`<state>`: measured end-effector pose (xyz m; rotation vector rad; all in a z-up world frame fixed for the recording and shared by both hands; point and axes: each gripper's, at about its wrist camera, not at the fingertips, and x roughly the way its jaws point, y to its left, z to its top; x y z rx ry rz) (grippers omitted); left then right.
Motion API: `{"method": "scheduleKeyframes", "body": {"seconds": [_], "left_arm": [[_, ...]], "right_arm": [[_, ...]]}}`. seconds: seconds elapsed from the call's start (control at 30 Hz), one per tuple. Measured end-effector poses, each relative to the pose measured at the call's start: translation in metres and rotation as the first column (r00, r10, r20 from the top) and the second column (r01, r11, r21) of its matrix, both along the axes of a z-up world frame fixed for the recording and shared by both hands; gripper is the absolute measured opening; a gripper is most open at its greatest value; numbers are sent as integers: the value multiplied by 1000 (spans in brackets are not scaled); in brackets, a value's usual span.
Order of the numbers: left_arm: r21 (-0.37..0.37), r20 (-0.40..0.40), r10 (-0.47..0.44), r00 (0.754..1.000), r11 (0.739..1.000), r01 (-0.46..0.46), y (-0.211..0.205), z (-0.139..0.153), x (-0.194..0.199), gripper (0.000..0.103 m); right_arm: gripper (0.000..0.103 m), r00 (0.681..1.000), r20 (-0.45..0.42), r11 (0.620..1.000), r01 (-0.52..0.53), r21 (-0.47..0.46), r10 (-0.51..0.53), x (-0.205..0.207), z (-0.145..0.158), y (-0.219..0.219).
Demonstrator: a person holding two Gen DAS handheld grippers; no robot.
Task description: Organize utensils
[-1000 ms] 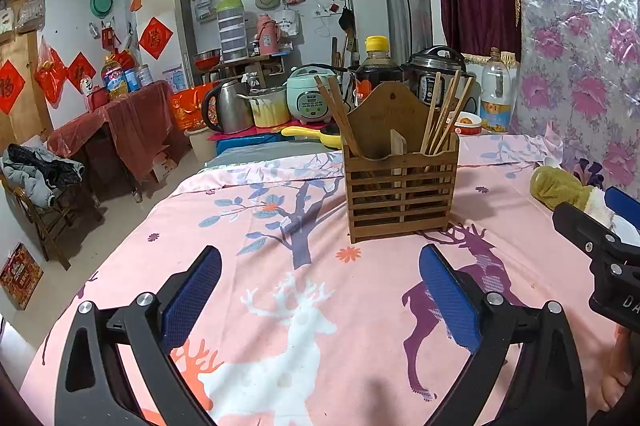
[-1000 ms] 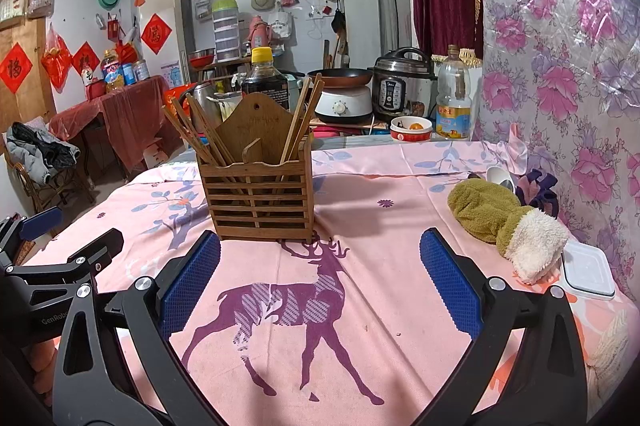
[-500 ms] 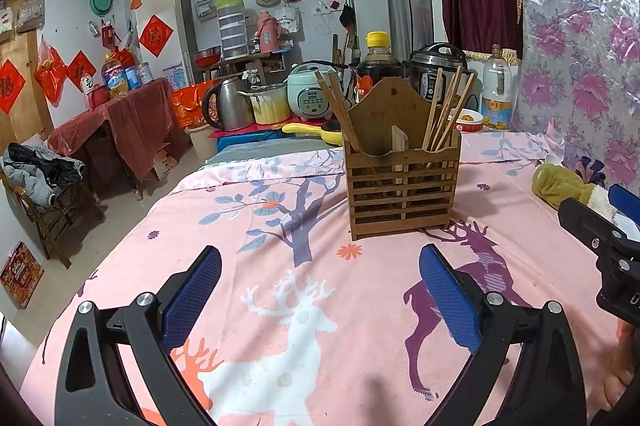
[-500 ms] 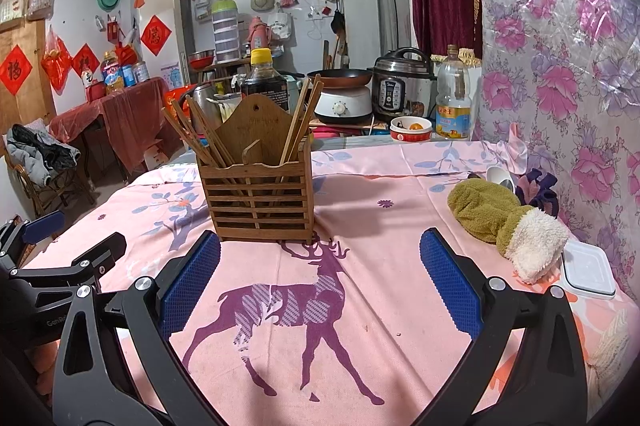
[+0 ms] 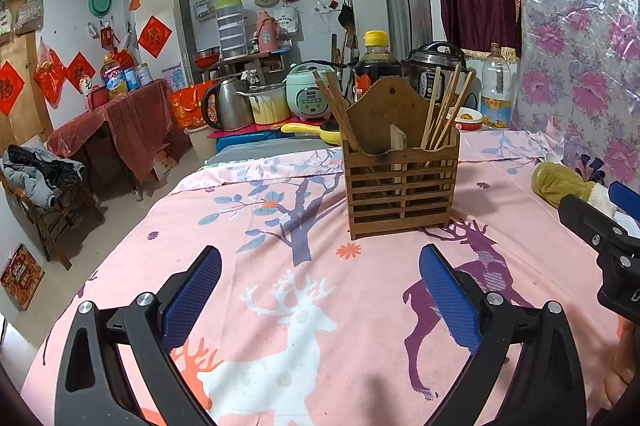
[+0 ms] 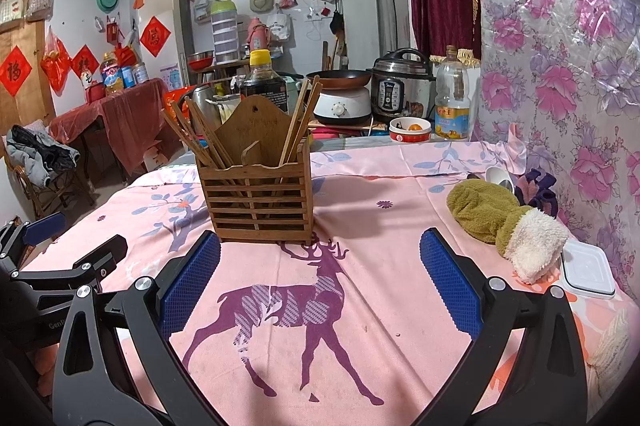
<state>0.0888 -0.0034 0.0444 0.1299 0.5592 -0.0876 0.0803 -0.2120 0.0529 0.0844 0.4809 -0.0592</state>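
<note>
A slatted wooden utensil holder (image 5: 401, 188) stands upright on the pink deer-print tablecloth (image 5: 304, 290); it also shows in the right wrist view (image 6: 258, 200). Several wooden chopsticks (image 5: 442, 112) lean in both of its compartments, also seen in the right wrist view (image 6: 200, 138). My left gripper (image 5: 320, 290) is open and empty, hovering over the cloth in front of the holder. My right gripper (image 6: 320, 282) is open and empty, just in front of the holder. Each gripper shows at the edge of the other's view.
A green-and-white fleece mitt (image 6: 506, 224) and a white lidded box (image 6: 588, 272) lie at the right by the floral wall covering. A soy sauce bottle (image 6: 262, 80), rice cookers, a kettle and an oil bottle (image 6: 452, 106) stand behind the table. The table's left edge drops to the floor.
Both grippers have drifted slightly; the holder sits a touch farther right in the left wrist view. Nothing was grasped or released.
</note>
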Motion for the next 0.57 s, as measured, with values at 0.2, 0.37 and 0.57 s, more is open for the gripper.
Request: {"method": "scheduleKeyframes", "body": {"seconds": [0.2,0.37,0.57], "left_arm": [[1,-1,1,1000,1000,-1,0,-1,1,97],[4,0,-2,1000,1000,2,2,-1,0,97],[5,2,-1,1000,1000,1,1,0,0,97]], "right_arm": [[96,1000,1,1000,1,1,-1,0,0,-1],[96,1000,2,1000,1,1,-1,0,0,-1],[96,1000,7,1000,9,11,-9,3,5,-4]]}}
